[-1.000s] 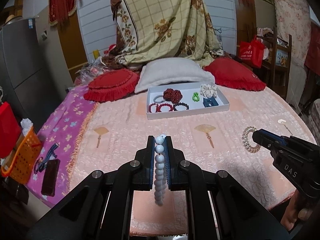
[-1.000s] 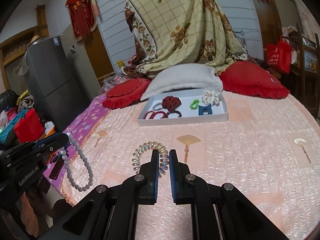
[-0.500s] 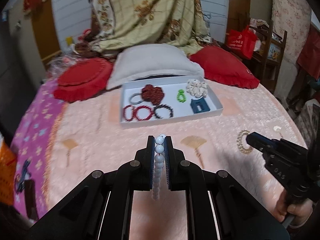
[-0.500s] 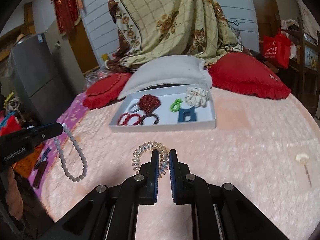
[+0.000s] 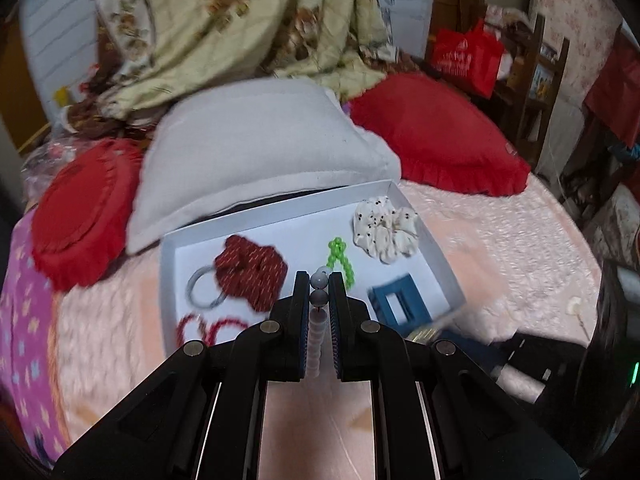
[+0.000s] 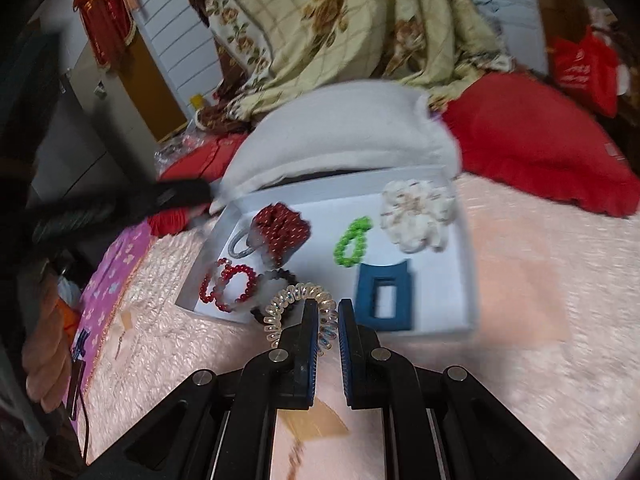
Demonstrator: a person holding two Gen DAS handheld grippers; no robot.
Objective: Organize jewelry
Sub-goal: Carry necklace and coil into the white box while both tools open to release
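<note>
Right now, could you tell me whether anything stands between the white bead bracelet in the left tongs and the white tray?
Nothing visible does. The left tongs grip the white bead bracelet near the white tray, which is open-topped. Inside, a bare patch lies between the green bead ring and red scrunchie.

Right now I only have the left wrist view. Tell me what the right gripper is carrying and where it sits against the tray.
Observer: The right gripper is shut on a clear spiral hair tie, which loops out to the left of its fingers.
Operator: Give me what is directly ahead of it.
Observer: The near wall of the white tray. The tips point between a dark bead bracelet and the blue clip.
Operator: That dark bracelet is behind my fingers. Place it.
Observer: It lies in the tray's near left part, right beside the red bead bracelets.
</note>
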